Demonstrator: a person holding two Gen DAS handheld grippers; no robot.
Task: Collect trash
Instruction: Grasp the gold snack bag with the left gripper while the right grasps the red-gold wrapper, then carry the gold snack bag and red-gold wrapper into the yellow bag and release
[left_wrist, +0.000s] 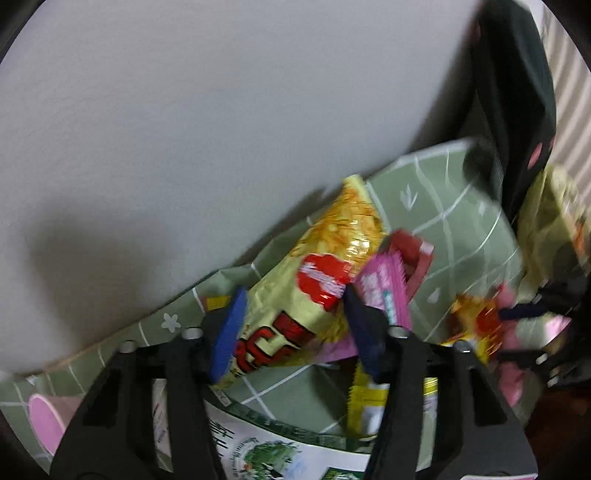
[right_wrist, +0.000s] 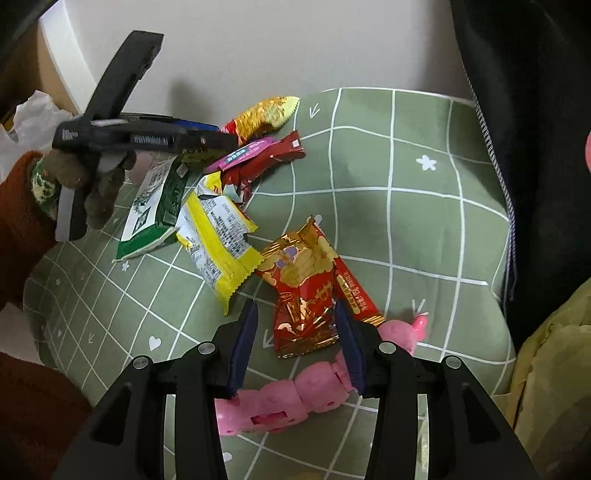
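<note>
Several snack wrappers lie on a green checked cushion (right_wrist: 406, 206). My left gripper (left_wrist: 291, 325) is open around a yellow chip bag (left_wrist: 325, 266), with a pink wrapper (left_wrist: 384, 291) and a red wrapper (left_wrist: 413, 254) against its right finger. My right gripper (right_wrist: 295, 332) is open around a red and gold wrapper (right_wrist: 306, 291). In the right wrist view the left gripper (right_wrist: 218, 134) reaches in from the left over the yellow chip bag (right_wrist: 266, 112), the pink wrapper (right_wrist: 243, 153) and a dark red wrapper (right_wrist: 269, 158). A yellow-edged wrapper (right_wrist: 218, 236) and a green and white wrapper (right_wrist: 155, 206) lie between.
A pink toy (right_wrist: 291, 398) lies on the cushion under my right gripper. A white wall (right_wrist: 258, 44) stands behind the cushion. A black garment (right_wrist: 524, 147) hangs at the right. A yellow-green bag (right_wrist: 554, 369) sits at the lower right. White crumpled plastic (right_wrist: 29, 122) shows at the far left.
</note>
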